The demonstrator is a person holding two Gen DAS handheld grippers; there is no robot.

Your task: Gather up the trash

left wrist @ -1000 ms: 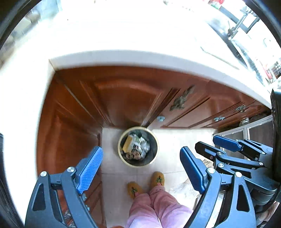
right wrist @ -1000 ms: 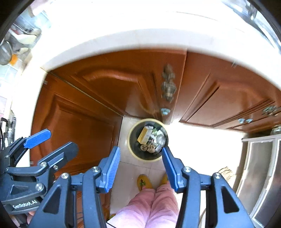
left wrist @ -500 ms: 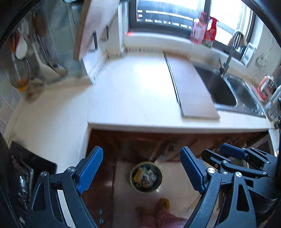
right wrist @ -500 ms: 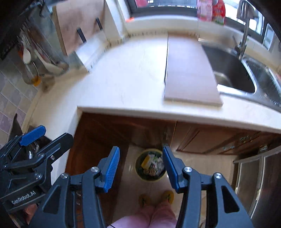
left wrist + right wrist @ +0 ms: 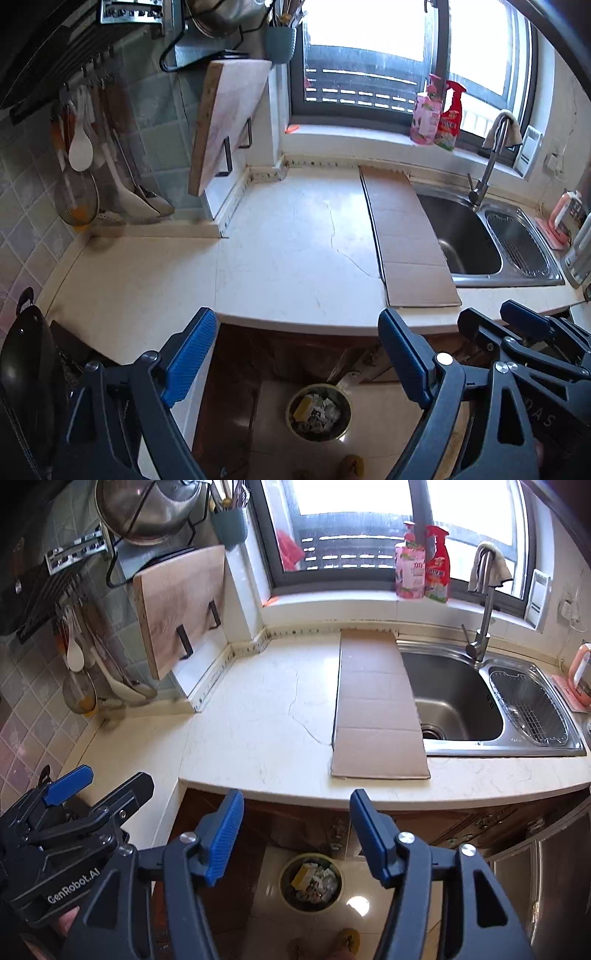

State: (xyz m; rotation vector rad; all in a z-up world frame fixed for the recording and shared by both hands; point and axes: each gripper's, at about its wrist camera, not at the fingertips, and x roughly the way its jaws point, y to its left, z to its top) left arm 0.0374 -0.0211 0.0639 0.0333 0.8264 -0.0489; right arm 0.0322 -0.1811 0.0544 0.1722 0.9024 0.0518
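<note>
A round trash bin (image 5: pixel 319 411) stands on the floor tiles below the counter, holding crumpled wrappers and a yellow piece. It shows in the right wrist view too, the bin (image 5: pixel 312 882) between the fingers and far below them. My left gripper (image 5: pixel 297 332) is open and empty, high above the counter's front edge. My right gripper (image 5: pixel 295 801) is also empty; its jaws are opening. A flat cardboard sheet (image 5: pixel 406 240) lies on the counter against the sink. Each gripper shows in the other's view: the right gripper (image 5: pixel 517 325) and the left gripper (image 5: pixel 92 786).
The pale stone countertop (image 5: pixel 251 720) runs to a steel sink (image 5: pixel 454 701) with a tap. A wooden cutting board (image 5: pixel 229 122) leans at the back left, utensils hang on the tiled wall, and a black wok (image 5: pixel 26 369) sits at far left. Two bottles (image 5: pixel 421 568) stand on the sill.
Both grippers have risen and tilted up, from facing the cupboard doors and bin to looking over the countertop. The right gripper's jaws have spread wider; the left's are unchanged.
</note>
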